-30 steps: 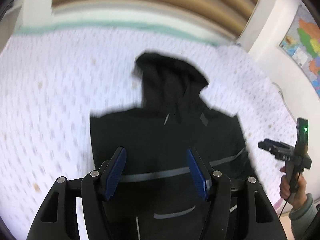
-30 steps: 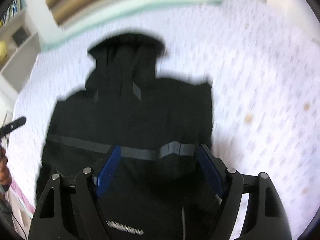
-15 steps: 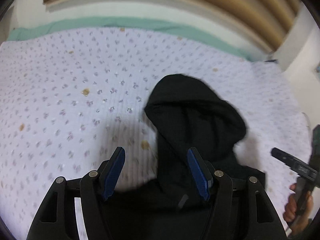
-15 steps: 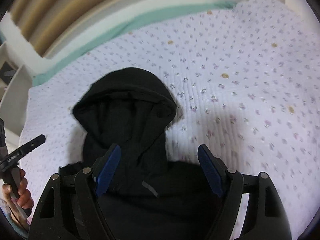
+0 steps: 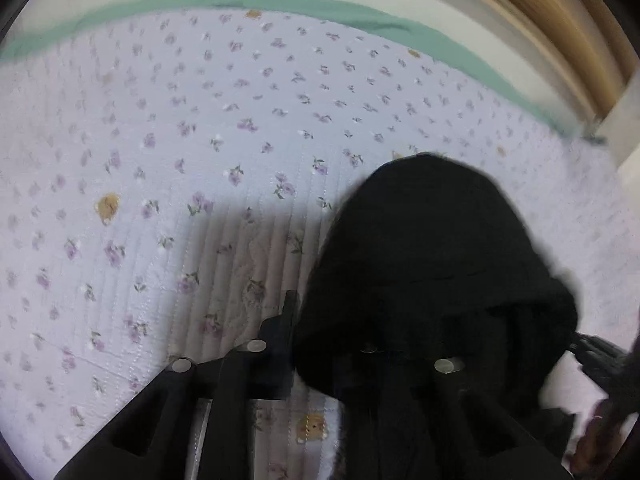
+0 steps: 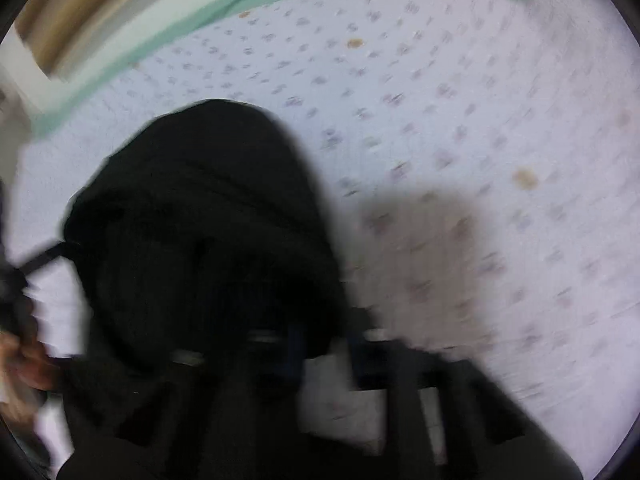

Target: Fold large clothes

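Blurring right view; left shows hood (image 5: 436, 248) sharply.

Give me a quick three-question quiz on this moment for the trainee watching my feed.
1. True or false: the black hooded fabric jacket lies on a bare wooden table.
2. Pick one. The left gripper is: A) wide open above the cloth; B) closed on the jacket's edge; C) out of view.
3. Fill the blank: the strip along the far edge of the white quilted bedspread with purple flowers is ____ in colour.

Key: 1 false, it lies on the bedspread. 2 B. 3 green.
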A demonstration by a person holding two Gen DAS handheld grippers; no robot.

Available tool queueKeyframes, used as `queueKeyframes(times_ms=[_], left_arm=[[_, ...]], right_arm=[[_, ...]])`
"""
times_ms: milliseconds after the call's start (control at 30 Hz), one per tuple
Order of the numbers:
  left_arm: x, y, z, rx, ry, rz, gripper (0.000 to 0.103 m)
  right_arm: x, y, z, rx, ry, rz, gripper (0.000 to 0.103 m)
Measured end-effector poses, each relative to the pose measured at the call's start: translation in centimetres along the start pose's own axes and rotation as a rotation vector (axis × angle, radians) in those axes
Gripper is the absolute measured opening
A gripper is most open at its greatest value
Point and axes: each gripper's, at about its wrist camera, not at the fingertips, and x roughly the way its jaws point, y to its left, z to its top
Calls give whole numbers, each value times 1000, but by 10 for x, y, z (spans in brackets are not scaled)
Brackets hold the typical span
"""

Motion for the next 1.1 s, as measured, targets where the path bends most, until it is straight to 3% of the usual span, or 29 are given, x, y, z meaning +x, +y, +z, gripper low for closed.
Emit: queueKeyframes(times_ms=[133,200,267,367,433,500,567,667,733,800,867,933,1000,1100], left_arm=[[-30,34,-2,-88,-44,-231,21],[-14,37,-10,-37,-3,-153,31],[23,44,-19,-36,99,-79,32],[36,48,-24,-36,104,-100,33],[28,44,-24,-3,101,-100,34],[15,40,-27,57,112,-78,47],[-8,41,-33,111,95,-52,52],[-48,39,-38,152,49,-49,52],[-70,32,-29,174,1,-95,52],[-86,15,-15,187,-53,-134,53],[-88,-5,-2,204,-88,-180,54],[-75,-16,3,211,-81,-187,55],[-35,-22,2,197,-10,-183,55],[14,-3,-19,163,88,-139,55]], right_arm=[[-51,-27,-8,52,-150,133,8],[-51,-21,-17,-12,-159,90,9],[-20,-16,-27,-37,-76,53,9],[28,-15,-38,-48,42,48,9],[33,-13,-39,-60,56,42,14],[23,-13,-35,-72,63,43,18],[5,-17,-31,-73,65,52,25],[-23,-23,-31,-62,60,97,44],[-44,-22,-28,-51,30,170,51],[-58,-14,-18,-50,-12,200,61],[-66,1,-3,-62,-60,223,65],[-58,15,8,-83,-79,217,65],[-39,21,14,-88,-68,211,65],[9,24,0,-106,30,171,64]])
